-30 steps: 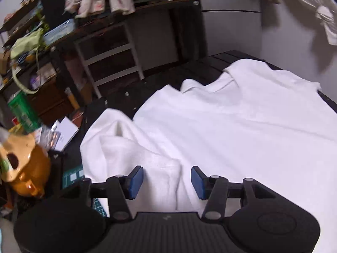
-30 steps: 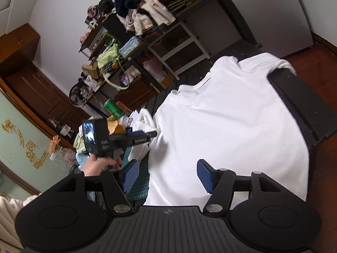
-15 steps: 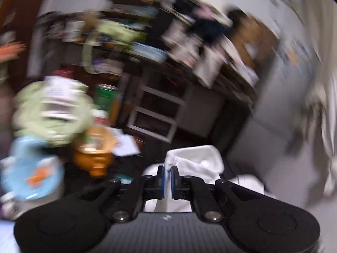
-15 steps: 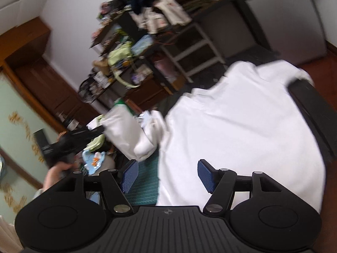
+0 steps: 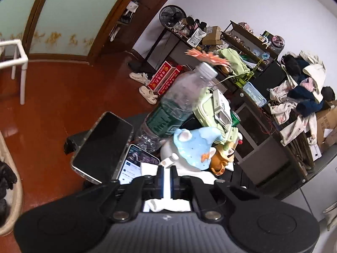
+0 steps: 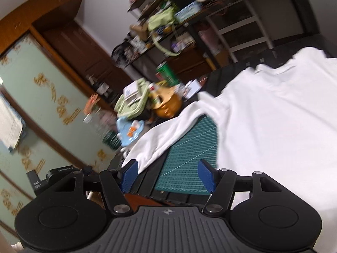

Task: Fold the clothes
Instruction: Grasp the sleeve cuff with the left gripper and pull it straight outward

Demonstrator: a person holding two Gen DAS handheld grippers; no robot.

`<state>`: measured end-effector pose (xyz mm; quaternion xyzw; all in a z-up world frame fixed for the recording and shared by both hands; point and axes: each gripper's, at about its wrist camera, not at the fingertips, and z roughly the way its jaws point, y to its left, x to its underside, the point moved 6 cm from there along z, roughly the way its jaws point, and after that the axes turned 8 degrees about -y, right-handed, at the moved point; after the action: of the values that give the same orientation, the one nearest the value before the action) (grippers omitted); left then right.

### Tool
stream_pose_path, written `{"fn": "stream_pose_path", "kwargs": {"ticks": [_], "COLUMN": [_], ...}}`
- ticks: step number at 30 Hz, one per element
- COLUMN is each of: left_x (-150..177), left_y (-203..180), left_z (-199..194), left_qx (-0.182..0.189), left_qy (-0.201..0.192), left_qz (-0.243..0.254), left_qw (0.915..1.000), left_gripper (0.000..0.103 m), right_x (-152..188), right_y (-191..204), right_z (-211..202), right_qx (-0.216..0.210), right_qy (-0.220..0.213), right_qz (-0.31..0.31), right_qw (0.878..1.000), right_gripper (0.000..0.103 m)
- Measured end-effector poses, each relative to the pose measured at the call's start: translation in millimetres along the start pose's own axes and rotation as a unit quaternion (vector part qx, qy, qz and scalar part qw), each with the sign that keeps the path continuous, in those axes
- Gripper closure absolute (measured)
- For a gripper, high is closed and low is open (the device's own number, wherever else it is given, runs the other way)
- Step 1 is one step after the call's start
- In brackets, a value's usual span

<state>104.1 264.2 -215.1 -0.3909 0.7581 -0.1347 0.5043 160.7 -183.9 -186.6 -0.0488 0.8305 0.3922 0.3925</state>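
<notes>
A white shirt [image 6: 273, 113] lies spread over the dark table, and its sleeve [image 6: 166, 132] stretches out to the left across a green cutting mat [image 6: 189, 154]. In the left wrist view my left gripper [image 5: 167, 182] is shut on the white sleeve cloth [image 5: 167, 205], which bunches between and below the blue pads. That same gripper [image 6: 52, 177] shows at the lower left of the right wrist view. My right gripper [image 6: 168, 178] hangs open above the mat's near edge, with nothing between its fingers.
Clutter fills the table's left end: a plastic water bottle [image 5: 179, 105], a blue and white toy [image 5: 189, 149], two phones [image 5: 103, 145], a green bag [image 6: 134, 101] and a green can [image 6: 167, 73]. Loaded shelves [image 5: 284, 97] stand behind. Red-brown floor [image 5: 52, 97] lies to the left.
My left gripper shut on the sleeve and pulled it out leftward, swinging to face the clutter. The sleeve now lies stretched straight over the mat. My right gripper stayed open and dropped lower.
</notes>
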Motion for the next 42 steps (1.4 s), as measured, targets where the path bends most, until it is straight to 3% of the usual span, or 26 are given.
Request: {"fn": "stream_pose_path", "kwargs": {"ticks": [2, 4, 6, 9, 12, 14, 16, 18, 21, 25, 30, 33, 37, 42], "left_x": [1.6, 4.3, 7.2, 4.5, 4.5, 5.1, 9.9, 14.1, 18.8, 22.5, 16.8, 1.6, -32.6, -69.6], "left_y": [-1.3, -3.8, 3.6, 23.3, 27.6, 21.5, 16.2, 15.4, 14.4, 13.6, 11.4, 10.7, 7.7, 24.9], "left_z": [14.3, 30.2, 54.7, 84.4, 95.7, 96.9, 99.1, 104.3, 110.0, 117.2, 115.1, 90.9, 49.9, 31.6], "left_qx": [0.025, 0.038, 0.046, 0.032, 0.013, 0.024, 0.019, 0.006, -0.003, -0.009, -0.012, -0.009, -0.010, -0.043], "left_qy": [0.023, 0.036, 0.064, 0.088, 0.079, 0.067, 0.062, 0.073, 0.082, 0.084, 0.071, 0.054, 0.025, 0.030], "left_qz": [0.031, 0.072, 0.084, 0.035, 0.070, 0.100, 0.147, 0.165, 0.185, 0.203, 0.188, 0.164, 0.145, 0.104], "left_qw": [0.9989, 0.9960, 0.9934, 0.9950, 0.9943, 0.9924, 0.9871, 0.9835, 0.9792, 0.9755, 0.9796, 0.9849, 0.9891, 0.9931], "left_gripper": [0.055, 0.047, 0.047, 0.046, 0.048, 0.048, 0.048, 0.049, 0.066, 0.099, 0.101, 0.101, 0.101, 0.101], "right_x": [3.1, 6.1, 9.2, 13.8, 17.9, 19.4, 20.2, 20.2, 19.6, 19.8, 22.3, 22.2, 22.0, 21.9], "right_y": [9.0, 18.0, 23.9, 29.8, 27.1, 22.9, 19.0, 17.0, 15.3, 13.2, 12.7, 14.8, 17.5, 21.0], "right_z": [7.7, 15.4, 16.6, 13.0, 11.8, 11.6, 12.2, 13.3, 13.7, 14.7, 16.7, 17.5, 18.5, 19.9], "right_qx": [-0.005, -0.010, -0.013, -0.013, -0.004, 0.002, 0.006, 0.008, 0.008, 0.010, 0.009, 0.006, 0.002, -0.004], "right_qy": [0.010, 0.020, 0.027, 0.035, 0.042, 0.044, 0.045, 0.045, 0.043, 0.043, 0.047, 0.047, 0.047, 0.046], "right_qz": [-0.007, -0.013, -0.022, -0.036, -0.034, -0.027, -0.019, -0.015, -0.011, -0.006, -0.005, -0.007, -0.010, -0.014], "right_qw": [1.000, 1.000, 0.999, 0.999, 0.999, 0.999, 0.999, 0.999, 0.999, 0.999, 0.999, 0.999, 0.999, 0.999], "right_gripper": [0.041, 0.041, 0.041, 0.038, 0.037, 0.037, 0.037, 0.037, 0.037, 0.037, 0.037, 0.037, 0.037, 0.037]}}
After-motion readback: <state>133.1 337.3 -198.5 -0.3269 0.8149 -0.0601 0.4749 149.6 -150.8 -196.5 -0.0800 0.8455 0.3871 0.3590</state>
